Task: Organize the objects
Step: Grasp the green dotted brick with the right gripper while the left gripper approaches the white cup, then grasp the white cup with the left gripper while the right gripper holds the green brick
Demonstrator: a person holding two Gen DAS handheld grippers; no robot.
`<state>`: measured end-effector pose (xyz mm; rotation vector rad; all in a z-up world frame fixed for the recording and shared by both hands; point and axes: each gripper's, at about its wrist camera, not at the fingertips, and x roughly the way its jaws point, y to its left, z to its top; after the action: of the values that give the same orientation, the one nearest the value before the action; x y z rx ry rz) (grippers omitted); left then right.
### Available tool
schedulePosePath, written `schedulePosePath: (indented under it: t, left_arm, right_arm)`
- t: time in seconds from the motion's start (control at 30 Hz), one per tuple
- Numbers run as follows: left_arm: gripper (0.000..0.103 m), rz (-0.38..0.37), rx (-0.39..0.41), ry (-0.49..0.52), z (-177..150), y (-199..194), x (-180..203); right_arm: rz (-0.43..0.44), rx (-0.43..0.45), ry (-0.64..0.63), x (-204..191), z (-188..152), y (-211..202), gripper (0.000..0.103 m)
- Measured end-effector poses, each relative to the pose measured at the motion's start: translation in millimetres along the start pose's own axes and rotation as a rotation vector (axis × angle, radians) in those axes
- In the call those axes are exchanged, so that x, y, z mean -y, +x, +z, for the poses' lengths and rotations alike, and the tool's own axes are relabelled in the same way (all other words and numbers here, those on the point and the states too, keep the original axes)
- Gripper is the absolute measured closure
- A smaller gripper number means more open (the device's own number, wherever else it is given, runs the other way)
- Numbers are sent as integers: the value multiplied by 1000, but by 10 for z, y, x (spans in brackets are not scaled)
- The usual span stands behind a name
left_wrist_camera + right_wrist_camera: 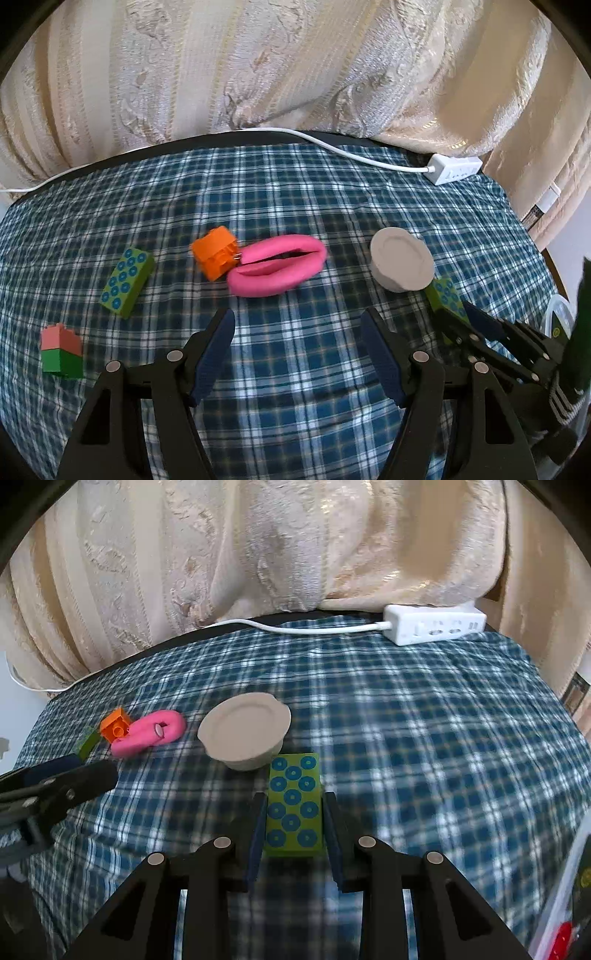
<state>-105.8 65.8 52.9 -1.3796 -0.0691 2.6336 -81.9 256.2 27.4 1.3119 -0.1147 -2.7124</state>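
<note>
In the left wrist view, the left hand-held gripper (297, 354) is seen spread apart over a table covered with a blue checked cloth (295, 206), with nothing between its pads. Ahead of it a pink foam roll (277, 271) is laid on the cloth, and an orange block (216, 258) is set touching its left end. Further left a green block with blue dots (127, 282) is found lying flat, and near the left edge a small stack of a pink block on a green block (61, 356) is seen. To the right of the pink roll a grey bowl (402, 264) is placed upside down. Just beside it, the right hand-held gripper (458, 317) is seen closed on a second green dotted block (445, 297). A white power strip (454, 170) is laid at the far edge, before a cream curtain (258, 66).

In the right wrist view, the right hand-held gripper (293, 825) is shown pinching the second green dotted block (293, 805) by its long sides, its far end close to the upturned grey bowl (245, 733); whether the two touch cannot be told. The pink roll (147, 733) and orange block (116, 725) are seen beyond on the left, and the left hand-held gripper (74, 775) is seen at the left edge.
</note>
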Motion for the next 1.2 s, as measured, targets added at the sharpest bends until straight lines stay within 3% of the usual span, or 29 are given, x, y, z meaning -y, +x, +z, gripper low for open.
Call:
schedulePosePath:
  t: [0.43,0.73,0.83,0.93,1.2]
  left_arm:
    - [31,-41,10,96,164,243,504]
    - [31,-90,-18,163,281,508,808]
    - [30,-98,-26,182,304,573,865]
    - [21,-95,-26,192,316,626,887]
    - [21,-75,-45,181,321,782,861]
  right_arm:
    - [9,75,77,253,-193,-322,72]
    - [9,86,119,421,-205,-311,72]
    - [6,74,136,474,-208,-286,72]
    - [10,73,146,491,-213,-290,72]
    - [8,68,146,499,-224,-274,72]
